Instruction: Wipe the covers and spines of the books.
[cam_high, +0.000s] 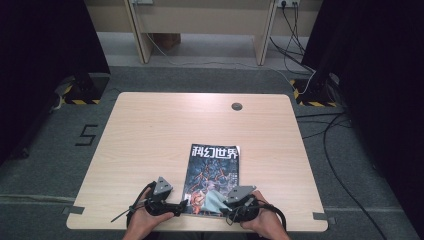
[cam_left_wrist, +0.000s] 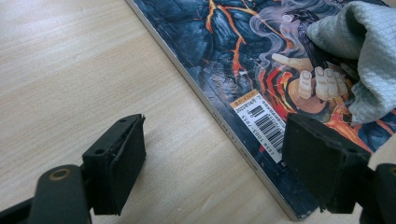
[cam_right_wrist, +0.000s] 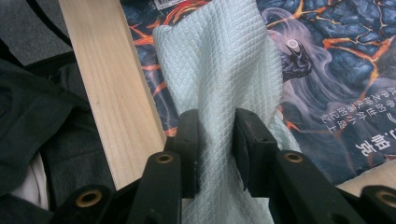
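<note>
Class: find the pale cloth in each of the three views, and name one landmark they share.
High view: cloth at the magazine's near edge, bottom centre.
Left gripper view: cloth top right, on the cover.
Right gripper view: cloth centre, pinched in the right gripper.
Shared landmark: the magazine's dark cover with orange lava streaks.

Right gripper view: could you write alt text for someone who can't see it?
Two black jaws pinch a pale blue quilted cloth that drapes over a magazine with a dark, lava-streaked cover. The magazine lies at the edge of a light wooden table.

Grey carpet (cam_high: 165, 80); black curtains (cam_high: 45, 40); wooden desk (cam_high: 200, 20).
</note>
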